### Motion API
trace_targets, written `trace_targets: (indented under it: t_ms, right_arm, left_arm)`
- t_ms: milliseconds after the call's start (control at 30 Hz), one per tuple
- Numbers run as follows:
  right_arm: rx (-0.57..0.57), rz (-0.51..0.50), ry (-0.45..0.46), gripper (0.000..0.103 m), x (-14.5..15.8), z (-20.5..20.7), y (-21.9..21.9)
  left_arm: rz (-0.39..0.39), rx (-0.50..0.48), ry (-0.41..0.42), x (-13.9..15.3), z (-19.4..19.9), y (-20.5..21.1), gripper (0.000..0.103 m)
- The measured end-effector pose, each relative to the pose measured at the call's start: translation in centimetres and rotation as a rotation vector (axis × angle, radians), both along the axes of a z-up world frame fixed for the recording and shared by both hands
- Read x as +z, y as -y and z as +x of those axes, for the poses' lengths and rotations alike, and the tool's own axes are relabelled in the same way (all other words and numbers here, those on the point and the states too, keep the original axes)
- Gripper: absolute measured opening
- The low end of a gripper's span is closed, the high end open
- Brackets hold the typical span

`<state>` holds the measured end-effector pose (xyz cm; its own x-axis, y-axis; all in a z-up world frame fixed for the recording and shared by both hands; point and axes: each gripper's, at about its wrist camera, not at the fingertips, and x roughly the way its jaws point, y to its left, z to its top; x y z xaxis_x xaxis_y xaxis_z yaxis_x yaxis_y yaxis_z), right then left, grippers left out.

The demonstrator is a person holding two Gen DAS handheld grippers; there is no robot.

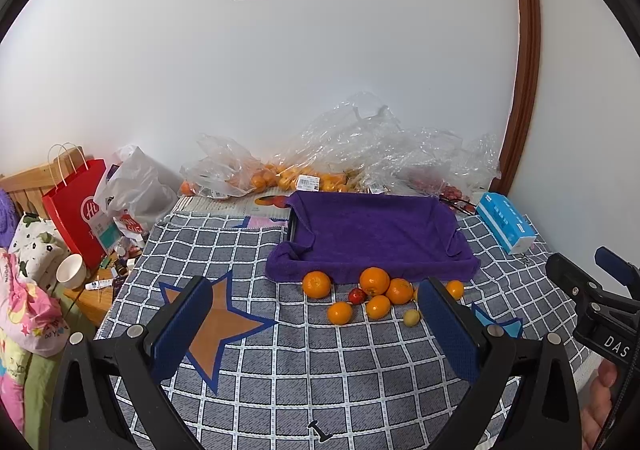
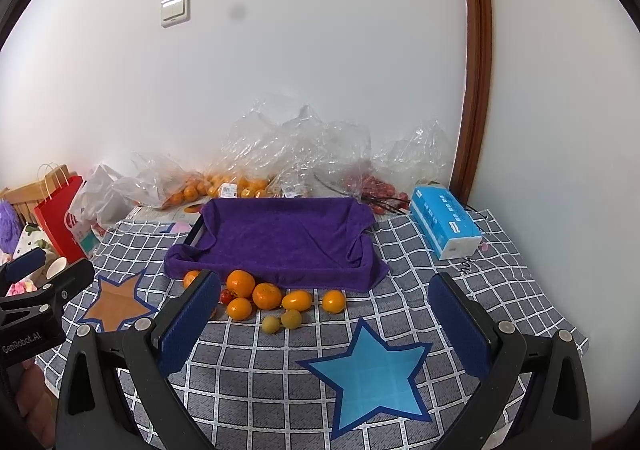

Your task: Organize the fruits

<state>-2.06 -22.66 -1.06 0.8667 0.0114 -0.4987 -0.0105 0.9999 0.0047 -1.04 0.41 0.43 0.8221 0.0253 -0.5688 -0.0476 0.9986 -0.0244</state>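
Note:
Several oranges, a small red fruit and small yellow fruits lie loose on the checked cloth, just in front of a tray lined with a purple towel. The tray holds nothing. My left gripper is open and empty, short of the fruits. My right gripper is open and empty, with the fruits ahead to its left. Each gripper shows at the edge of the other's view.
Clear plastic bags with more oranges lie along the back wall. A blue tissue pack lies right of the tray. A red paper bag, a cup and clutter stand off the left edge.

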Motion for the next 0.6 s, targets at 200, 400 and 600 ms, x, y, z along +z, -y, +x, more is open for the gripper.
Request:
trace_targets:
  t_ms: [200, 400, 600]
  right_arm:
    - [0.002, -0.001, 0.006, 0.102, -0.16, -0.14, 0.01]
    - [-0.003, 0.0, 0.009, 0.102, -0.24, -0.16, 0.03]
    - [-0.001, 0.017, 0.02, 0.102, -0.38, -0.14, 0.31]
  left_arm:
    - [0.0, 0.002, 0.0, -0.03, -0.03, 0.01, 0.103]
    - [0.0, 0.002, 0.0, -0.04, -0.09, -0.05, 0.103]
    - [-0.001, 0.003, -0.001, -0.06, 0.01, -0.1, 0.103]
